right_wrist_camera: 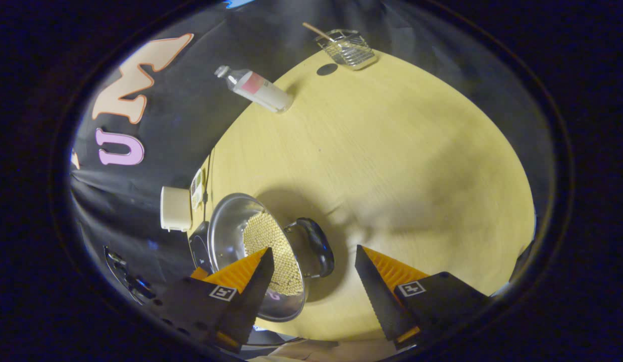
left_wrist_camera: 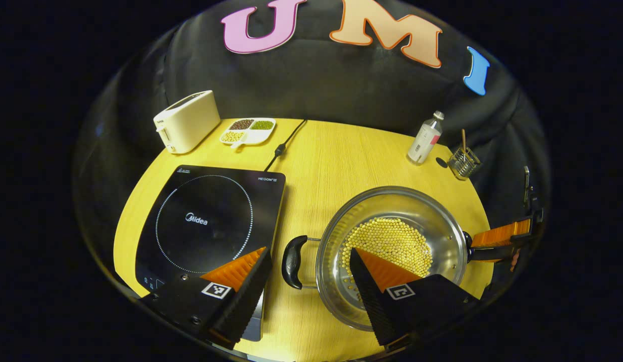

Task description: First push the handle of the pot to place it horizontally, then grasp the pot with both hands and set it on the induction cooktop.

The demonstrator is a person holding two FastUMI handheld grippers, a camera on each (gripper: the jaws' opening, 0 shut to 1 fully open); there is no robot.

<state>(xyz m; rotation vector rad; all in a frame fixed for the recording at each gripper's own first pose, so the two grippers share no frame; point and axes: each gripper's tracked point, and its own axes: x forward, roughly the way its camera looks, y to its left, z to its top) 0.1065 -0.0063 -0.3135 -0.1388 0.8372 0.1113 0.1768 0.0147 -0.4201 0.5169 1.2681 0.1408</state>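
A shiny silver steel pot (left_wrist_camera: 392, 251) with glossy black handles (left_wrist_camera: 294, 261) holds a layer of pale yellow beans (left_wrist_camera: 389, 244) and sits on a yellow wood-grain table (left_wrist_camera: 331, 161), beside a black induction cooktop (left_wrist_camera: 211, 221) marked with a ring of small white dots. Toward the table's far left corner stand a cream toaster (left_wrist_camera: 187, 120) and a white divided dish (left_wrist_camera: 248, 130) holding dark brown, green and pale yellow beans, with a black cable (left_wrist_camera: 284, 145) running past them. Near the far right edge are a clear bottle (left_wrist_camera: 425, 138) with a white and pink label and a silver wire basket (left_wrist_camera: 463, 162).
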